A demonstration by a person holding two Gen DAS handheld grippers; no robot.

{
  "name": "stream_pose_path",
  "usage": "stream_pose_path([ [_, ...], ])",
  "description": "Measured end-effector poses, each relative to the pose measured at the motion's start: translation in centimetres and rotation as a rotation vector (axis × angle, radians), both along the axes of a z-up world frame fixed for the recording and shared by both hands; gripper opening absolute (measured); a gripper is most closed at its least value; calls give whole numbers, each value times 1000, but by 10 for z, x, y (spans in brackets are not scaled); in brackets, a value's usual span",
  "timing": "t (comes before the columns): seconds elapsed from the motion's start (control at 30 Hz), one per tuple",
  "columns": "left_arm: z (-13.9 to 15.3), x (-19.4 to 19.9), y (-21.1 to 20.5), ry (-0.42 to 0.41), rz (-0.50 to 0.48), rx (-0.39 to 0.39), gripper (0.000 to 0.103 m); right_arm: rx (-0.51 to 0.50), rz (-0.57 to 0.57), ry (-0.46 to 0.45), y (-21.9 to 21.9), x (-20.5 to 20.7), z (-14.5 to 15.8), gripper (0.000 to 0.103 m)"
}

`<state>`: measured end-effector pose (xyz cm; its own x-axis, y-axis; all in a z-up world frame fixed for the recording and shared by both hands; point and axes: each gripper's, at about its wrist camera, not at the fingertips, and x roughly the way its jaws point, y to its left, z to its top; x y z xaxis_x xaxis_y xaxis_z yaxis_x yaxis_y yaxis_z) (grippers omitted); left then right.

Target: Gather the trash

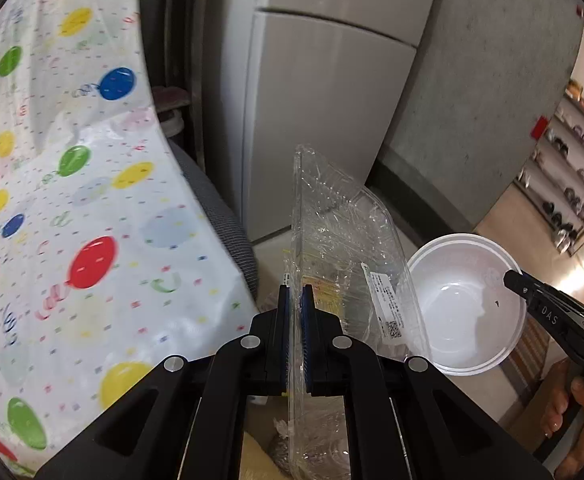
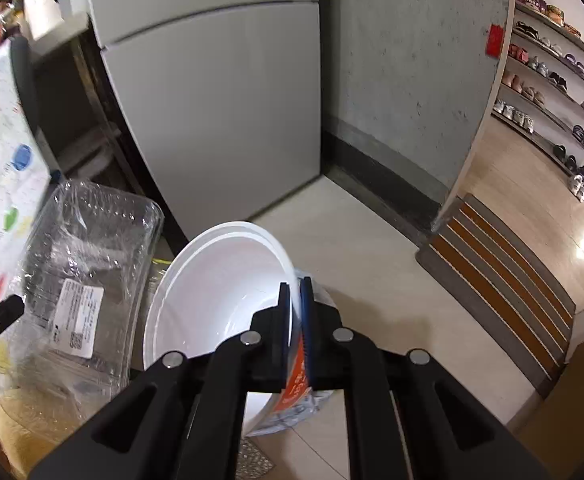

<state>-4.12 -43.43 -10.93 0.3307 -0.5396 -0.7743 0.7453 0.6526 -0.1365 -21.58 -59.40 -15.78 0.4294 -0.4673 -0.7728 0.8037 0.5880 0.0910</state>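
My left gripper (image 1: 295, 292) is shut on the rim of a clear plastic clamshell container (image 1: 343, 240) with a white label, held on edge in the air. My right gripper (image 2: 295, 286) is shut on the rim of a white paper bowl (image 2: 228, 292) with an orange printed outside, tilted with its empty inside facing me. In the left wrist view the bowl (image 1: 463, 304) hangs just right of the container, with the right gripper's finger on its rim. In the right wrist view the container (image 2: 88, 280) is left of the bowl.
A table with a balloon-print cloth (image 1: 72, 200) fills the left. A grey fridge (image 2: 220, 112) and a concrete wall (image 2: 411, 72) stand ahead. Below lies pale floor (image 2: 371, 264), with a striped mat (image 2: 503, 256) and shoe shelves (image 2: 551, 92) to the right.
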Motion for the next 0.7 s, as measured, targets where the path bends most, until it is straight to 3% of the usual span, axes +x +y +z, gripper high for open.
stream_pose_path([
  [0.23,-27,7,-31,9,-34,35,7,23,-24,46,-20,3,-22,7],
  [0.27,-30,7,-35,19,-54,18,10,29,-21,39,-23,3,-24,9],
  [0.3,-31,7,-37,25,-74,-4,13,29,-21,36,-26,3,-24,18],
  [0.33,-31,6,-40,19,-88,-17,17,28,-18,36,-27,5,-24,30],
  [0.37,-30,6,-44,8,-96,-19,23,26,-13,38,-27,6,-23,34],
  [0.4,-30,5,-45,2,-99,-20,38,24,-5,39,-26,7,-20,36],
  [0.43,-27,4,-43,-4,-105,-41,47,22,-1,36,-24,8,-17,37],
  [0.6,-3,1,-22,-25,-110,-99,56,-1,28,-10,-3,-1,12,42],
  [0.7,16,-1,5,-71,-86,-104,72,-27,55,-37,21,-8,32,48],
])
